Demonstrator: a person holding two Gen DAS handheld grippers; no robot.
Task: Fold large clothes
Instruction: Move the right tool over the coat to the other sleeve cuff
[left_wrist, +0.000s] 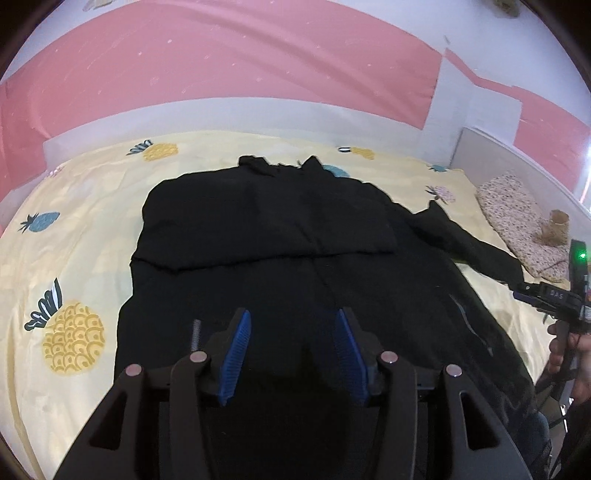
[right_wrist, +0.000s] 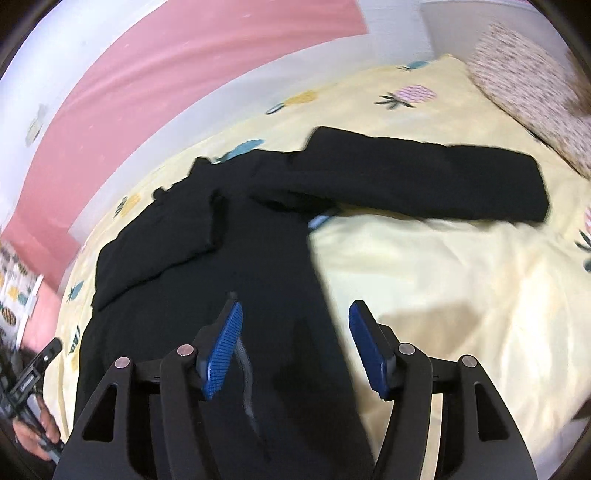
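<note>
Left wrist view: left gripper has jaws apart, nothing between the blue pads, hanging over the near part of the black garment. Garment lies flat on the bed sheet, directly ahead of the gripper; one sleeve already folded across the chest, its lower edge a straight line ahead of the fingertips. Other sleeve stretches out to the gripper's right. Bare sheet to the left of the gripper, wide. Ahead, past the collar, a strip of sheet, then the wall. Right gripper at the far right edge, a hand on it.

Right wrist view: right gripper has jaws apart, empty; garment's side edge runs between the pads. Spread sleeve lies ahead and to the right, cuff near a patterned pillow. Open sheet right of the gripper. Left gripper's handle far left.
</note>
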